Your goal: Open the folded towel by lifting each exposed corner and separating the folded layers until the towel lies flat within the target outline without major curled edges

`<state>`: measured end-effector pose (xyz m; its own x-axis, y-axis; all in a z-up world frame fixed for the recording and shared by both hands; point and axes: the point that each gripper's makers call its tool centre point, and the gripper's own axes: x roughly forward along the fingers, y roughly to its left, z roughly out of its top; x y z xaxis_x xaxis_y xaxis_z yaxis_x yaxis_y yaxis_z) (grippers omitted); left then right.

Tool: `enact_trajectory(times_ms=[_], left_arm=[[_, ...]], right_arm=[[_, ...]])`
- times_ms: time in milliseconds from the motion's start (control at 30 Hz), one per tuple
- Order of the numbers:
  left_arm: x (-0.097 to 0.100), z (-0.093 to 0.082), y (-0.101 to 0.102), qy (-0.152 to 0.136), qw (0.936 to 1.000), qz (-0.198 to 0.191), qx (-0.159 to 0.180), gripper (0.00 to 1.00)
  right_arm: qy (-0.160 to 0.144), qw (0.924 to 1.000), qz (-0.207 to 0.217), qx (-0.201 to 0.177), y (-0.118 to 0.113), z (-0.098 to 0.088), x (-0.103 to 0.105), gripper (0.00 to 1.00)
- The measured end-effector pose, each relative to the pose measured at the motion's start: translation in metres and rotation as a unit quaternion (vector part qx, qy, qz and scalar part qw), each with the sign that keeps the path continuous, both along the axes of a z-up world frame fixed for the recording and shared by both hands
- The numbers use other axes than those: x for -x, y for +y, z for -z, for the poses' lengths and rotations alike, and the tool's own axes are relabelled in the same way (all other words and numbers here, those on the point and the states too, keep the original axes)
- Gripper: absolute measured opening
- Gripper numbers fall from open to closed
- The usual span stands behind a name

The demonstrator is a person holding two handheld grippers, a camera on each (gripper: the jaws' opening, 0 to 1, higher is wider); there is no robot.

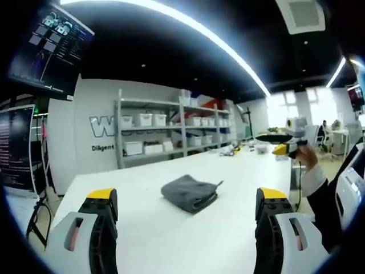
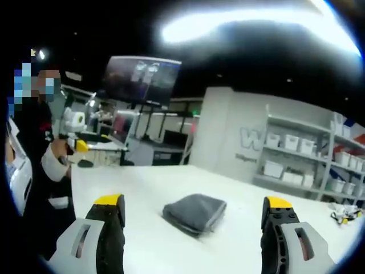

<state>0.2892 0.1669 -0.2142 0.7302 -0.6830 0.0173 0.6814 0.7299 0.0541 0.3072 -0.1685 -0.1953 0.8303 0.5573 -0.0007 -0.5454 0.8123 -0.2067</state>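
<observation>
In the left gripper view, the left claw (image 1: 185,208) hangs above the white worktop (image 1: 228,171) with jaws spread wide and nothing between them. In the right gripper view the right claw (image 2: 194,214) is likewise spread and empty. Beyond both, the folded grey towel (image 1: 190,192) lies on the worktop, untouched. Farther back stand shelves of white bins (image 1: 171,131).

The folded towel (image 1: 190,193) is plain dark grey on the white counter (image 1: 228,171). The fingers (image 1: 102,201) nearest it are black, tipped yellow.
</observation>
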Motion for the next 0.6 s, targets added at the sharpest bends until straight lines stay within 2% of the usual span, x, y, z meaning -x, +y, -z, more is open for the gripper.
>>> enact_trajectory(times_ms=[167,333,467,600], left_arm=[[0.003,0.0,-0.003,0.003,0.9999,0.011,0.005,0.99],[0.002,0.0,0.0,0.004,1.0,0.006,0.006,0.99],[0.003,0.0,-0.001,0.005,0.9999,0.005,0.007,0.99],[0.002,0.001,0.0,0.008,0.9999,-0.002,0.008,0.99]], right_arm=[[-0.006,1.0,-0.001,0.001,-0.001,-0.003,0.001,0.99],[-0.03,0.999,-0.031,-0.013,0.013,-0.015,0.013,0.99],[-0.028,0.9993,-0.024,-0.002,0.02,-0.008,0.014,0.99],[-0.022,0.9994,-0.023,-0.009,0.016,-0.009,0.011,0.99]])
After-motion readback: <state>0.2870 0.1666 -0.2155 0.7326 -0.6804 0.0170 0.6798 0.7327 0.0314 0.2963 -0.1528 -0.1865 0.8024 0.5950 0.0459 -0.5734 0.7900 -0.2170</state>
